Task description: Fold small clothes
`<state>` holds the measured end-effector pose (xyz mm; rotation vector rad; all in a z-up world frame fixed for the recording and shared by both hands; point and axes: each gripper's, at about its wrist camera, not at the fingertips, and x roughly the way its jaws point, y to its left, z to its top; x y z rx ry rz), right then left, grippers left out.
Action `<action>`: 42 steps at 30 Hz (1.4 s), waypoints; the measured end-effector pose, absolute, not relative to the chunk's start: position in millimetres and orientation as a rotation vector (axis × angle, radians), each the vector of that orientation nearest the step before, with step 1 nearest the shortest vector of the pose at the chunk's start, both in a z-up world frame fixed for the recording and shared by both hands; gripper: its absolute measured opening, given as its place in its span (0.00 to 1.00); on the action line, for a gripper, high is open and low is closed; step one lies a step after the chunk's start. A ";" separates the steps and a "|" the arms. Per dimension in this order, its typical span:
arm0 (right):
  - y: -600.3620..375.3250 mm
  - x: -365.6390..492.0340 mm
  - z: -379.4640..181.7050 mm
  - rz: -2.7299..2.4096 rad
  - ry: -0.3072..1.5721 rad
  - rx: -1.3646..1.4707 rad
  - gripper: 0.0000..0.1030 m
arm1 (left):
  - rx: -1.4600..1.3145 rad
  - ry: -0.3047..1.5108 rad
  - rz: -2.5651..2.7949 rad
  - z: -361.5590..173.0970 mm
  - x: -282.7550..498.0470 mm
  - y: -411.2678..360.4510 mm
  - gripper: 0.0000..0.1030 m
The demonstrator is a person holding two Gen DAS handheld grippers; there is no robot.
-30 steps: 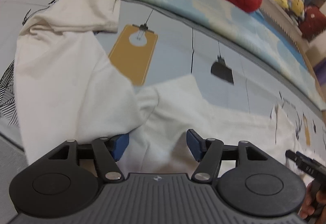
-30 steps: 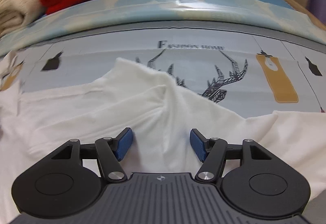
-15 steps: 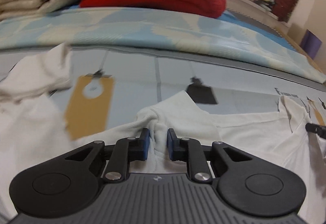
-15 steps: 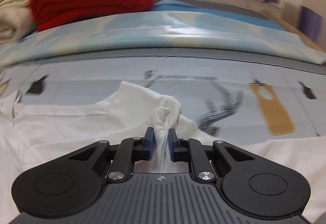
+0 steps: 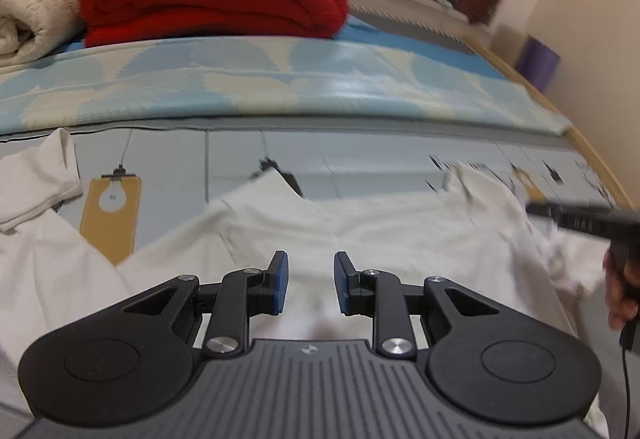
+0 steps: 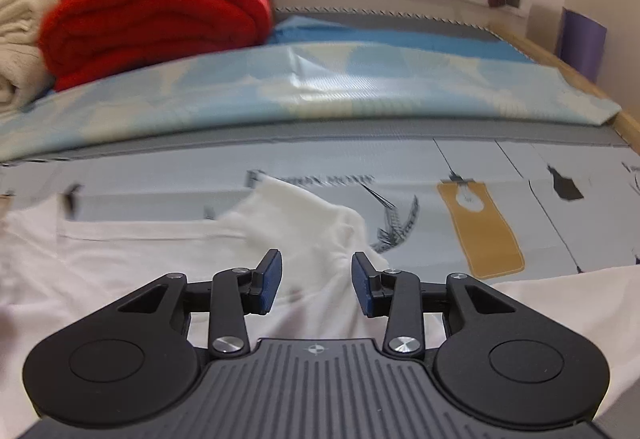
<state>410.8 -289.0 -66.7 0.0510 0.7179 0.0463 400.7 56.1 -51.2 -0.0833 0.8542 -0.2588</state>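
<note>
Blue pads on your left gripper (image 5: 307, 281) and right gripper (image 6: 317, 281) are moving apart, with soft white cloth under the gaps and nothing pinched. Your white shirt (image 5: 400, 235) lies spread on the bed (image 5: 360, 155). It looks light and floppy, so pinch a hem or corner.
</note>
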 end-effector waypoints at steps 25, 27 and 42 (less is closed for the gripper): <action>-287.8 65.8 0.4 0.179 0.727 -0.030 0.45 | 0.247 1.012 -0.297 -101.3 137.0 -35.3 0.43; -281.3 57.6 -8.8 0.184 0.731 -0.077 0.46 | 0.227 1.018 -0.297 -96.1 135.2 -28.6 0.15; -295.5 31.2 -61.8 0.091 0.913 0.069 0.52 | -0.157 1.120 -0.046 -70.9 47.6 68.9 0.02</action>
